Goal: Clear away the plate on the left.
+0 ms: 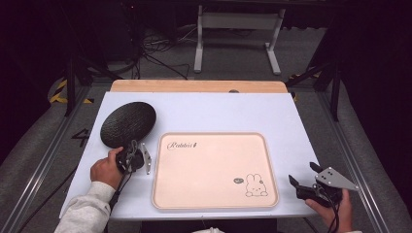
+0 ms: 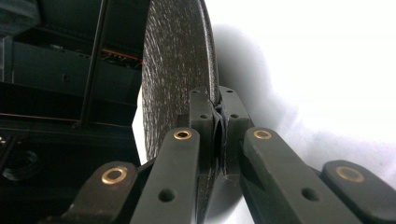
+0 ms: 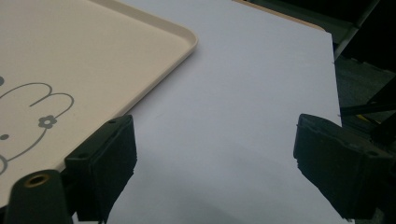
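Note:
A black textured round plate (image 1: 128, 124) is at the left of the white table, left of a beige tray (image 1: 214, 167) with a rabbit drawing. My left gripper (image 1: 132, 156) is shut on the plate's near rim; in the left gripper view the plate (image 2: 175, 70) stands edge-on between the closed jaws (image 2: 218, 123). My right gripper (image 1: 302, 175) is held at the table's front right corner, open, with nothing between its fingers (image 3: 105, 163). The tray's corner (image 3: 140, 60) lies to its left.
The white table surface (image 1: 233, 114) has bare room behind the tray and on the right. A wooden board edge (image 1: 199, 86) runs along the back. Beyond stand a metal frame (image 1: 238, 34) and cables on the floor.

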The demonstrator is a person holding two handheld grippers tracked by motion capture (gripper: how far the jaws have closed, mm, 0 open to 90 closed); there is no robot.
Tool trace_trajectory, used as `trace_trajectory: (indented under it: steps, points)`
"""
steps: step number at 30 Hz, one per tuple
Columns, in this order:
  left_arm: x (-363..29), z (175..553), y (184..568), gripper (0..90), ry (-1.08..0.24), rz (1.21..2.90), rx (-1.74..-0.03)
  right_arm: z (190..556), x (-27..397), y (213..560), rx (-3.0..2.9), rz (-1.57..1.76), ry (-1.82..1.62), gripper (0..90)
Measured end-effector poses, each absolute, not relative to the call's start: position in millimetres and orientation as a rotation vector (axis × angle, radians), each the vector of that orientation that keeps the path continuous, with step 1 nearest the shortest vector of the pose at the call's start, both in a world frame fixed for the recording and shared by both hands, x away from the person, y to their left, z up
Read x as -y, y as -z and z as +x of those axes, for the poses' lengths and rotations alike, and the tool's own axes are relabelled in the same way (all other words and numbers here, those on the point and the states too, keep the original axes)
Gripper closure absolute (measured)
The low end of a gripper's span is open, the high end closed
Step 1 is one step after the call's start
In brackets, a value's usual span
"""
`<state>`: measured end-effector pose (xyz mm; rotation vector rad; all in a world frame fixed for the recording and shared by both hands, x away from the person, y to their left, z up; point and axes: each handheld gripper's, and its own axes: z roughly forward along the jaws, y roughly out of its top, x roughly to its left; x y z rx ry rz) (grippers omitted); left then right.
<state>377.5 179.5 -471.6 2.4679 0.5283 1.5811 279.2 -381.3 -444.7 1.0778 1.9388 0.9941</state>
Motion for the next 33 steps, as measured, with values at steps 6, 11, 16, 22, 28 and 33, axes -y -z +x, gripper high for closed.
trace_trajectory:
  steps: [6, 11, 16, 22, 28, 33]
  points:
    - [-176.5, 372.2, 466.6, 87.0, -1.548, 2.430, -0.520, 278.7, 381.4, 444.4, -1.938, 1.076, -0.998, 13.8]
    - [-173.8, 368.6, 462.5, 87.0, -1.532, 2.424, -0.506, 278.7, 381.5, 444.2, -1.940, 1.077, -0.998, 13.8]
    - [-172.1, 365.0, 459.5, 86.9, -1.516, 2.424, -0.468, 278.7, 381.2, 444.3, -1.943, 1.078, -0.993, 13.8]
    - [-166.8, 358.9, 453.3, 86.8, -1.498, 2.406, -0.436, 279.1, 381.7, 444.7, -1.941, 1.083, -0.994, 13.9]
    - [-158.1, 347.1, 443.8, 87.0, -1.510, 2.359, -0.378, 279.0, 382.4, 444.6, -1.939, 1.084, -0.994, 13.8]
    - [-147.1, 338.1, 436.5, 87.0, -1.497, 2.340, -0.348, 278.9, 382.4, 444.6, -1.938, 1.082, -0.994, 13.9]
